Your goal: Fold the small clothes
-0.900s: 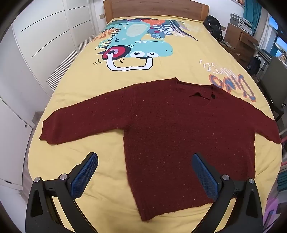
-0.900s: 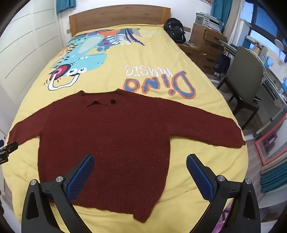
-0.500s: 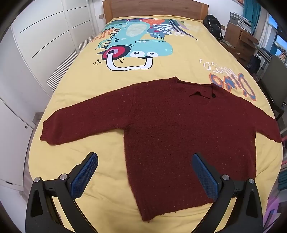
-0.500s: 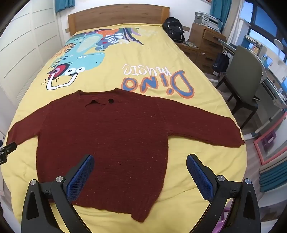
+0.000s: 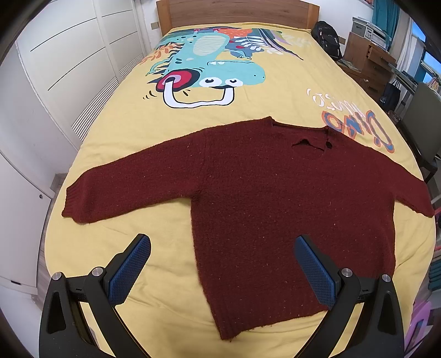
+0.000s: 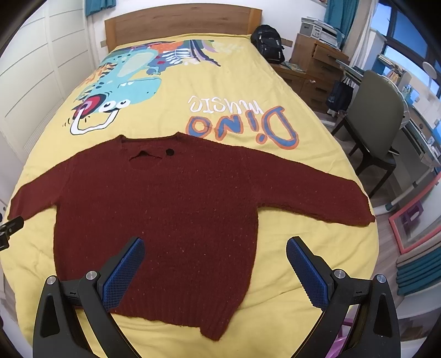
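A dark red knitted sweater (image 5: 275, 198) lies flat on the yellow bedspread (image 5: 171, 132), sleeves spread out to both sides, hem toward me. It also shows in the right wrist view (image 6: 165, 209). My left gripper (image 5: 222, 247) is open and empty, held above the sweater's lower left side. My right gripper (image 6: 215, 247) is open and empty above the lower right part of the hem. A tip of the left gripper (image 6: 9, 228) shows at the left edge of the right wrist view.
The bedspread (image 6: 248, 91) has a dinosaur print and lettering. White wardrobe doors (image 5: 55, 68) stand on the left. A grey chair (image 6: 380, 124), wooden drawers (image 6: 317, 66) and a black backpack (image 6: 268, 42) stand on the right. A wooden headboard (image 5: 237, 11) is at the far end.
Both grippers have drifted very slightly; the sweater sits a little higher in the right wrist view. Both stay open and the sweater lies unchanged.
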The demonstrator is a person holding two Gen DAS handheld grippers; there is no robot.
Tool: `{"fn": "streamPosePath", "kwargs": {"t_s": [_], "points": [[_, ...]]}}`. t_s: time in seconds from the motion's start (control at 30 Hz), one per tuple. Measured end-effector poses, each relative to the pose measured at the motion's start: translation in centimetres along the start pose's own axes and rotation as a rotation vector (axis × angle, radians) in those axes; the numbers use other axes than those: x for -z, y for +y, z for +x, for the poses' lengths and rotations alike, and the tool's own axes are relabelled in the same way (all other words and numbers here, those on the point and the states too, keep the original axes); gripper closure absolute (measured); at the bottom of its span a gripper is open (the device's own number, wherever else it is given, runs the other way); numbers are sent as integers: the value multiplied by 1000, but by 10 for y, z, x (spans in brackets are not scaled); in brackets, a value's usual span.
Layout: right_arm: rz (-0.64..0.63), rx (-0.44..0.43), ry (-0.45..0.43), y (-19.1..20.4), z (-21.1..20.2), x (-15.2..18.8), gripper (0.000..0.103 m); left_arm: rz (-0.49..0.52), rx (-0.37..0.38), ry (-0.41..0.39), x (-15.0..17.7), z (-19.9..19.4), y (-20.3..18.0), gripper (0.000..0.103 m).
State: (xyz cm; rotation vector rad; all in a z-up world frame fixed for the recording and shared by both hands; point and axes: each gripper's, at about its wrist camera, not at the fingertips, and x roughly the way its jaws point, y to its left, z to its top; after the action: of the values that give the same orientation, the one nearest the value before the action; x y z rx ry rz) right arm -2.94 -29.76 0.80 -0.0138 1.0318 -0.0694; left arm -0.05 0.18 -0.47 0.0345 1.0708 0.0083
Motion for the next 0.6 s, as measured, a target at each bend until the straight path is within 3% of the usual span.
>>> {"fn": "streamPosePath", "kwargs": {"t_s": [0.6], "points": [[-3,-1,8,2,1,0,1,5,6,-1,-3,-3,-1,1]]}}
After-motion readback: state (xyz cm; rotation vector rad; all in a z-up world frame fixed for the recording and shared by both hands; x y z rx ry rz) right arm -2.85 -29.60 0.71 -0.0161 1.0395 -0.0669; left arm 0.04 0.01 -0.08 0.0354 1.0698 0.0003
